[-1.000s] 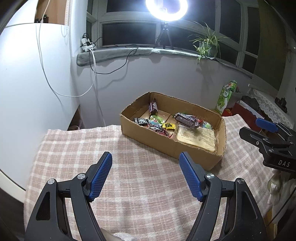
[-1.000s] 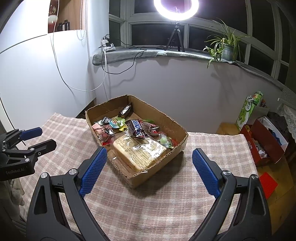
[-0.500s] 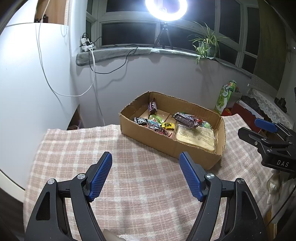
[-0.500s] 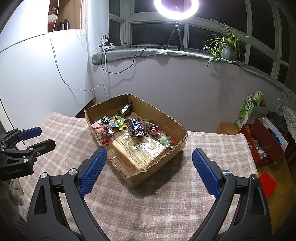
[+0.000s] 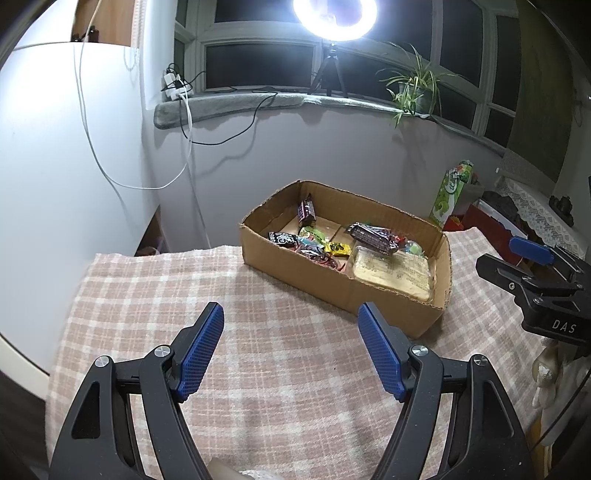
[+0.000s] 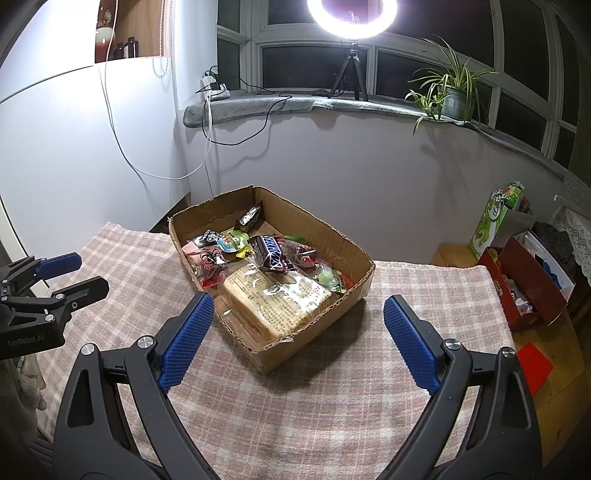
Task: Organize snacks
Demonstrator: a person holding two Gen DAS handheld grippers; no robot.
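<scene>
An open cardboard box [image 5: 291,275] [image 6: 354,295] sits on the checked tablecloth [image 5: 258,354]. It holds several small snack packets, a Snickers bar [image 6: 272,253] [image 5: 371,236] and a large clear-wrapped cracker pack [image 6: 279,299] [image 5: 395,269]. My left gripper [image 5: 290,328] is open and empty, held over the cloth in front of the box. My right gripper [image 6: 295,321] is open and empty, just in front of the box's near corner. Each gripper also shows from the side in the other's view, the right one [image 5: 532,266] and the left one [image 6: 55,280].
The cloth-covered table [image 6: 332,406] ends at a white wall on the left and drops off on the right. Beyond the right edge stand a green carton [image 6: 496,218] and a red box [image 6: 524,288] on the floor. A ring light [image 6: 352,18] and plant [image 6: 452,88] stand on the sill.
Both grippers have crept slightly forward, toward the box. Jaws have stayed open, and nothing in the box has moved.
</scene>
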